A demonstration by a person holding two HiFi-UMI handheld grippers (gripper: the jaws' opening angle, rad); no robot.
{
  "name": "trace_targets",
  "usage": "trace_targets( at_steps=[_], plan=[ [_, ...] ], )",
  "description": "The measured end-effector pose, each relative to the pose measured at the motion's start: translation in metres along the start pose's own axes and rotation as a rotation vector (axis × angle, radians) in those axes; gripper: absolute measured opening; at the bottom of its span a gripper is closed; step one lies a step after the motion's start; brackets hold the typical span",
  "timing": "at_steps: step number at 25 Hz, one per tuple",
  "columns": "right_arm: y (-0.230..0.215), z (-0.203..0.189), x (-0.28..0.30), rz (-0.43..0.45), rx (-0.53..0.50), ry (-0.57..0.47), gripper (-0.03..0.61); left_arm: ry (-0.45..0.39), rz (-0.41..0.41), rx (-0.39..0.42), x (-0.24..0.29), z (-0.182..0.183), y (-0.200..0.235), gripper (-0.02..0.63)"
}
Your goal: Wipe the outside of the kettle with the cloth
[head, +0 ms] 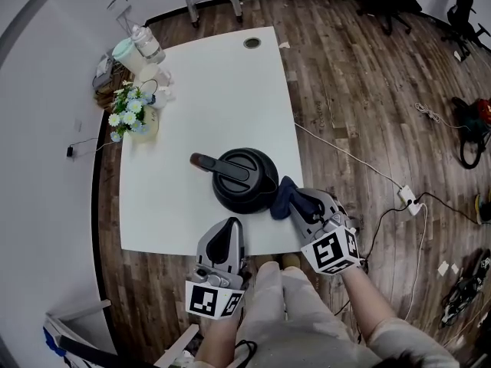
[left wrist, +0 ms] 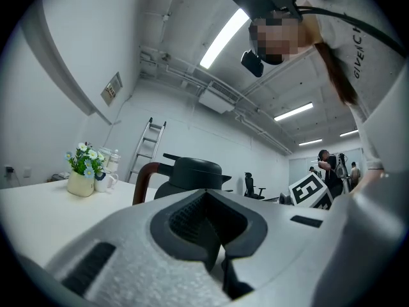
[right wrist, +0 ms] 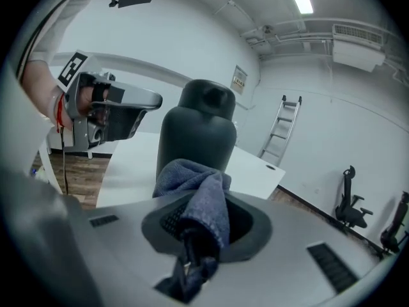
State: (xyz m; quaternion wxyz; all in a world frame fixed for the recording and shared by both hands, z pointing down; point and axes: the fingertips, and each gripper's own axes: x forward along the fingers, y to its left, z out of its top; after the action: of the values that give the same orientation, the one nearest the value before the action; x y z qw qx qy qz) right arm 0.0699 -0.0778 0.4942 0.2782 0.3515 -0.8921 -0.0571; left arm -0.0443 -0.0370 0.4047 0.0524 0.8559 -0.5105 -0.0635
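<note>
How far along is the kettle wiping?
Done: the right tongs grip the blue cloth. In hand: the cloth is at the black kettle's side, seemingly touching it. Left: wiping round the body; the pictures cannot show how much is wiped. The left tongs are shut, empty.

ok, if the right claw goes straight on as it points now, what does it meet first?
The kettle, on its side wall; the cloth clamped in the right claw would touch first. The gap looks small, depth unclear.
</note>
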Motion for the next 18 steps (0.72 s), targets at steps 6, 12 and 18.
trace_targets(
  at_steps=[6,12,18],
  plan=[
    [0.011,-0.023,0.016,0.049,0.059,0.073,0.067,0.021,-0.03,-0.022,0.006,-0.016,-0.015,0.008],
    [0.01,-0.024,0.011,0.05,0.069,0.098,0.067,0.045,-0.084,-0.058,0.012,-0.028,-0.037,0.008],
    [-0.035,0.037,-0.028,-0.078,0.002,-0.026,0.067,0.038,-0.202,-0.06,0.033,-0.027,-0.069,0.008]
  ],
)
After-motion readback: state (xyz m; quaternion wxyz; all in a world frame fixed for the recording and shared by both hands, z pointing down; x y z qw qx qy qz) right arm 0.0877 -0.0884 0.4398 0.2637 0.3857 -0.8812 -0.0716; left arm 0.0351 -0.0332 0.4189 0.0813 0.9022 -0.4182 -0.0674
